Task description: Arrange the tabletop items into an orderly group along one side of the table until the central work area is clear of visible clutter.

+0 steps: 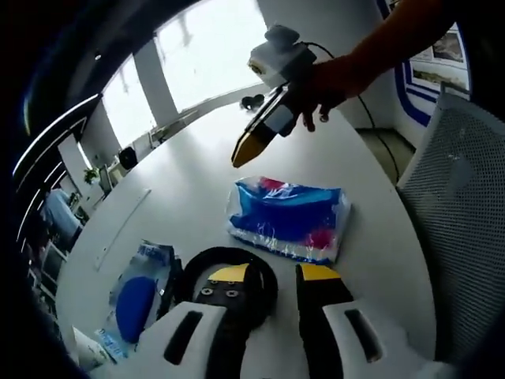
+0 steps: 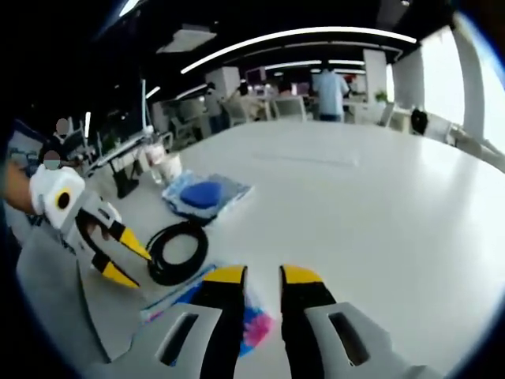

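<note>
The left gripper [image 1: 272, 276] hangs low over the desk [image 1: 197, 158] with its jaws apart and nothing between them, one tip over the black cable coil [image 1: 229, 272]. Just ahead lies the blue and pink packet [image 1: 288, 217], long axis crosswise. The right gripper [image 2: 256, 276], jaws parted and empty, hovers over that same packet [image 2: 252, 324]. Either could take it; the left looks nearer the coil.

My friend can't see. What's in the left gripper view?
A blue and pink plastic packet lies on a white table, just past the left tool. A black cable coil sits beside it, and a hand holds the right tool above.
</note>
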A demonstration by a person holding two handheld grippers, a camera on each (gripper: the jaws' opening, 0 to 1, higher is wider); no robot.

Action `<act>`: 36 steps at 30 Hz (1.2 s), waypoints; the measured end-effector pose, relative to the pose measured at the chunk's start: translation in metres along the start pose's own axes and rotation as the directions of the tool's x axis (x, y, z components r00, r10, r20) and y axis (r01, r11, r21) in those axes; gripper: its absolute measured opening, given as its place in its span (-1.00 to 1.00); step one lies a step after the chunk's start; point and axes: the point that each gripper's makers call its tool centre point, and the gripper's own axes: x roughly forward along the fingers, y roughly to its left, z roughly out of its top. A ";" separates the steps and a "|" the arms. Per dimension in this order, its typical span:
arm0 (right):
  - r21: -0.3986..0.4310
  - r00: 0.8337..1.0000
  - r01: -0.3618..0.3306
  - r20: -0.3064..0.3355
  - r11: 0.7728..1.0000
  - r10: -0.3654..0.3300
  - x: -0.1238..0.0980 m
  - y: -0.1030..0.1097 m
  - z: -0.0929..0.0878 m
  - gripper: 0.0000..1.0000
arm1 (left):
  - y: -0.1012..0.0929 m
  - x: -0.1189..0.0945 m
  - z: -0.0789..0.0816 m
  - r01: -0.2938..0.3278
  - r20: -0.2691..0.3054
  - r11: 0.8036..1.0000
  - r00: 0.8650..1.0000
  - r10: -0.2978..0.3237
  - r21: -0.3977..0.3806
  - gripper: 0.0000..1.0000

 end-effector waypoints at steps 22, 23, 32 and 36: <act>0.011 1.000 -0.002 0.012 1.000 0.002 0.001 -0.001 0.005 -0.74 | 0.009 0.015 -0.018 0.050 -0.077 0.996 0.995 -0.056 -0.078 -0.59; 0.012 1.000 -0.001 0.012 1.000 0.001 0.001 -0.001 0.005 -0.74 | 0.009 0.015 -0.019 0.051 -0.078 0.995 0.995 -0.057 -0.082 -0.59; 0.017 1.000 0.000 0.008 1.000 0.000 0.002 -0.002 0.002 -0.74 | 0.009 0.015 -0.020 0.068 -0.092 0.994 0.993 -0.075 -0.081 -0.71; 0.020 1.000 0.001 0.008 1.000 -0.001 0.003 -0.002 0.002 -0.74 | 0.009 0.015 -0.018 0.066 -0.089 0.995 0.993 -0.073 -0.077 -0.80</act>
